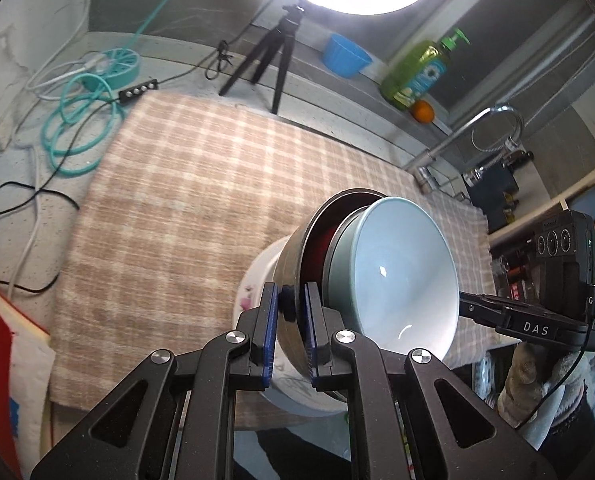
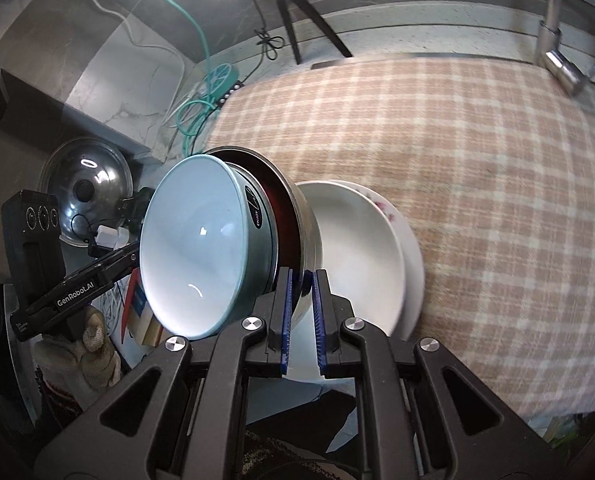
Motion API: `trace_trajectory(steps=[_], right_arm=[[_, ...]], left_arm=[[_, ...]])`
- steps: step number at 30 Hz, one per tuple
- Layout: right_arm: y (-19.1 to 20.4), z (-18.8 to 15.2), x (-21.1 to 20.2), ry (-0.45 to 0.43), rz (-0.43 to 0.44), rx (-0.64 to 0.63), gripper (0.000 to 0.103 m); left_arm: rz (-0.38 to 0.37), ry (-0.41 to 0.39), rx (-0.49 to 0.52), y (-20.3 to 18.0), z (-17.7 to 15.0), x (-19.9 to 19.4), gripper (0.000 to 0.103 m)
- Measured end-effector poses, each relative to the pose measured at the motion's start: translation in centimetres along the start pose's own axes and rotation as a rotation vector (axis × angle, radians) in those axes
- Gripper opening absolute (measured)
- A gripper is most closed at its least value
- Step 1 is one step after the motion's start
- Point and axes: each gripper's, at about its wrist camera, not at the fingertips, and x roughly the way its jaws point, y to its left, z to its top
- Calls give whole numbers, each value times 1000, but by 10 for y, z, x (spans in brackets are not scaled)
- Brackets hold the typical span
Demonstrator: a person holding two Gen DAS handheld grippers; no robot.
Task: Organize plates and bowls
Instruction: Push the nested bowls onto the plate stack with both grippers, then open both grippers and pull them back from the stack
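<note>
A light blue bowl (image 1: 397,272) sits nested inside a dark metal bowl with a red inside (image 1: 317,236). Both are tilted on their side over white plates (image 1: 257,276) stacked at the near edge of the checked cloth. My left gripper (image 1: 291,312) is shut on the metal bowl's rim. In the right wrist view my right gripper (image 2: 302,304) is shut on the opposite side of the same metal bowl's rim (image 2: 297,216), with the blue bowl (image 2: 193,248) to its left and the white plates (image 2: 361,248) to its right. Each gripper shows in the other's view.
A beige checked cloth (image 1: 201,184) covers the counter. Behind it stand a tripod (image 1: 269,52) with a ring light, a teal cable (image 1: 81,128), a blue tub (image 1: 345,56), a green soap bottle (image 1: 421,72), an orange (image 1: 422,112) and a tap (image 1: 465,132). A pot lid (image 2: 85,188) lies left.
</note>
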Motion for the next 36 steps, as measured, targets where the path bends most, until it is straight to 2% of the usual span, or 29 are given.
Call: trace_trajectory(steps=[7, 20, 36], right_arm=[[-18, -16, -3, 2, -14, 49, 10], [-30, -22, 6, 8, -9, 77, 10], [-18, -26, 2, -44, -72, 8, 12]], left_arm=[[-10, 63, 29, -12, -11, 18, 9], [6, 109, 36, -15, -14, 34, 9], [45, 79, 97, -14, -13, 22, 13]])
